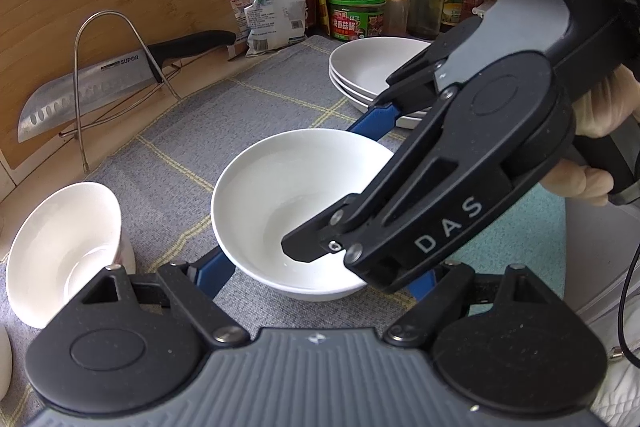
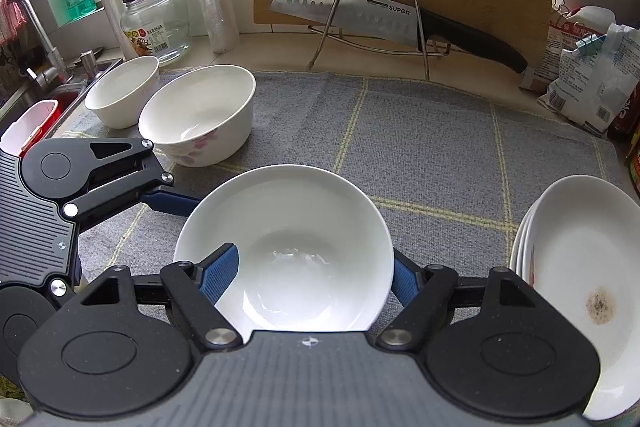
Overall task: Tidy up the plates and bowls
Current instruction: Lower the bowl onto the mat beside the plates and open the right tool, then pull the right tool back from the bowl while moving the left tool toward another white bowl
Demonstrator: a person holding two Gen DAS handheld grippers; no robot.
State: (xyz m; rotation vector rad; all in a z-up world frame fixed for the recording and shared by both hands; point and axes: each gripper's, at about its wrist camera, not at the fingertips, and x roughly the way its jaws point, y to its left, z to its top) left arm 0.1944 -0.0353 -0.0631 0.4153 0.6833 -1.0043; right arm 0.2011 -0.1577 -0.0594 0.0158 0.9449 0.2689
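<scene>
The desk (image 2: 280, 61) carries a grey checked mat (image 2: 420, 147) with the crockery on it. At the mat's right edge sits a stack of shallow plates (image 2: 580, 267), the top one stained. At the far left stand a flowered bowl (image 2: 200, 115) and a plain one (image 2: 124, 91) touching it.

The white bowl (image 2: 284, 247) stands upright near the mat's front, between both tools. The right gripper (image 2: 308, 267) pinches it: one blue pad inside the wall, the other outside. The left gripper (image 1: 320, 279) straddles it with jaws spread, and contact cannot be made out.

The bowl looks stiff, glazed, slippery with a wet film inside, and breakable; the rim wall seems the safest hold.
</scene>
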